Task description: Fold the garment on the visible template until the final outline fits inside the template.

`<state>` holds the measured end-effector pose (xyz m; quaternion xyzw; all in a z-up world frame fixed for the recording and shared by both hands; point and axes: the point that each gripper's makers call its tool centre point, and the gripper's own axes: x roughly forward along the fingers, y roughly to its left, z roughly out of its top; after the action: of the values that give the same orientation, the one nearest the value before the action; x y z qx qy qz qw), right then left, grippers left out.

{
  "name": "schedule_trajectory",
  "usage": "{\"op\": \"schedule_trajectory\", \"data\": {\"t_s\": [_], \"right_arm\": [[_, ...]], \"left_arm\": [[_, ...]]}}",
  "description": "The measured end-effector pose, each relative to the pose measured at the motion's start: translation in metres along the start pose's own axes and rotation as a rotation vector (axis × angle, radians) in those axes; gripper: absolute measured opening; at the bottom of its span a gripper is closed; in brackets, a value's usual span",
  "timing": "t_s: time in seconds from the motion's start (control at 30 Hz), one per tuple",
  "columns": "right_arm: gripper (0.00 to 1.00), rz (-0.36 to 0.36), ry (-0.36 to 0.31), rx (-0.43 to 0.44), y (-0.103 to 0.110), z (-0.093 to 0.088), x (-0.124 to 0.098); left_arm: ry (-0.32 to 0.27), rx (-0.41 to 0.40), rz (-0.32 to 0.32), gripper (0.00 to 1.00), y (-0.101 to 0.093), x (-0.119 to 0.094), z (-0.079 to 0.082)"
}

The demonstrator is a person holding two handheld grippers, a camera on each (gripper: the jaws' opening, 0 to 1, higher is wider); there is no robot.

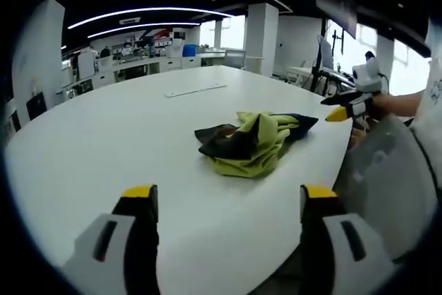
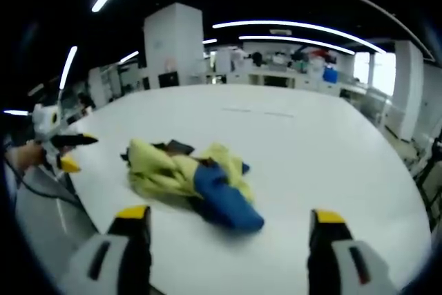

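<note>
Listing by view, left gripper view first. Left gripper (image 1: 228,202): two yellow-tipped jaws rise from the bottom edge, set wide apart, nothing between them, hovering over the near part of the white table (image 1: 103,143). Garment (image 1: 254,139): a crumpled heap of yellow-green and dark cloth, lying on the table ahead of the jaws and toward the table's right edge, well apart from the left gripper. Right gripper (image 1: 345,107): seen at the right edge beyond the garment, held in a person's hand (image 1: 387,105); its black and yellow jaw tips point toward the heap, close to the cloth's dark corner; whether they touch it cannot be told. Two flat pale strips (image 1: 195,90) lie farther back on the table. Office desks and white pillars stand in the background.

Right gripper view. Right gripper (image 2: 231,219): jaws wide apart and empty, low over the table (image 2: 331,150). Garment (image 2: 190,179): the same heap, showing yellow-green folds with a blue portion toward the near side, lying just ahead of the jaws and left of centre. Left gripper (image 2: 69,151): at the left edge, off the table's rim, held in a hand (image 2: 24,155), its jaws apart and clear of the garment.
</note>
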<state>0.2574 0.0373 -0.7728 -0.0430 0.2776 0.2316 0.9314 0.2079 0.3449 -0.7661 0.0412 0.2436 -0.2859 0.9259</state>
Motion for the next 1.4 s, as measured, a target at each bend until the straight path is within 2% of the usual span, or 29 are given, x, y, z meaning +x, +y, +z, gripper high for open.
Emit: {"op": "schedule_trajectory", "data": {"t_s": [0.8,0.97,1.07,1.2,1.4], "right_arm": [[0.94,-0.009,0.004,0.002,-0.003,-0.001,0.000],[0.94,-0.019,-0.002,0.014,-0.006,0.000,-0.002],[0.94,-0.029,-0.012,0.039,-0.010,0.003,-0.003],[0.94,-0.033,-0.020,0.060,-0.019,0.005,-0.007],[0.87,-0.029,-0.006,0.048,-0.034,0.005,-0.011]], "left_arm": [[0.028,0.018,-0.013,0.81,-0.006,0.002,-0.003],[0.030,0.046,-0.002,0.82,-0.006,0.001,0.000],[0.017,0.037,-0.019,0.83,-0.007,0.002,0.004],[0.025,0.053,-0.031,0.83,0.003,0.006,0.005],[-0.020,0.037,-0.042,0.81,0.024,0.013,0.021]]}}
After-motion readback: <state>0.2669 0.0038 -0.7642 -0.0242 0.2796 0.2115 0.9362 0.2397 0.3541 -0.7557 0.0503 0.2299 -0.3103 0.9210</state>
